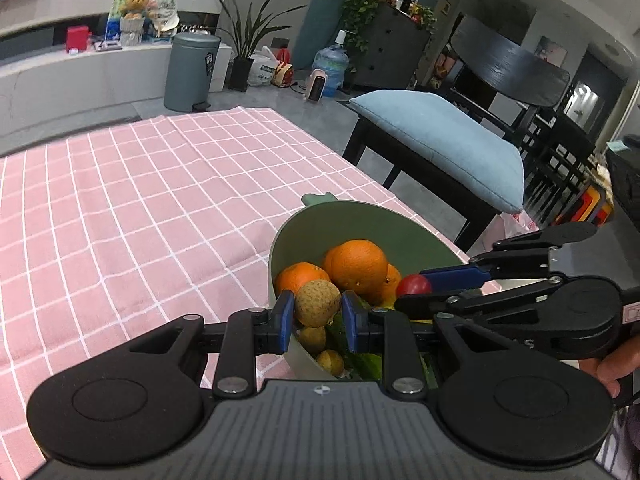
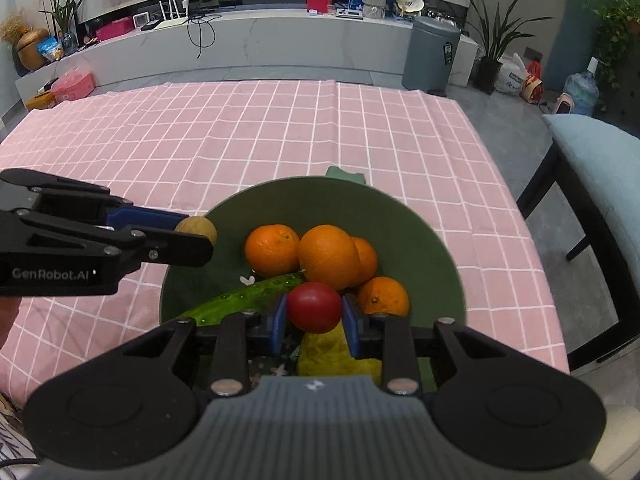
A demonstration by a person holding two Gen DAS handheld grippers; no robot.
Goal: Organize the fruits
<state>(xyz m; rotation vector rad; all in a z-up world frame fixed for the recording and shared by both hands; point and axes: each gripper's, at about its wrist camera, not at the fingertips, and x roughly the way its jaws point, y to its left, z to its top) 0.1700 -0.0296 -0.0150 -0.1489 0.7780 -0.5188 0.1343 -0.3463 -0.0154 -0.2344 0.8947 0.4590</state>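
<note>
Green bowl [image 2: 420,240] on desk held oranges [image 2: 328,256], cucumber [image 2: 240,300]; longan [image 1: 317,303], red tomato [image 2: 314,307] gripped above.

You see a pink tablecloth [image 2: 280,132] with a white grid pattern. The bowl [image 2: 432,264] is green. Four oranges [image 2: 328,256] are orange, the tomato [image 2: 314,307] is red, the cucumber [image 2: 240,300] is green, and the round fruit [image 1: 317,303] is speckled tan. Your gripper pads [image 1: 285,320] are blue on black arms.
</note>
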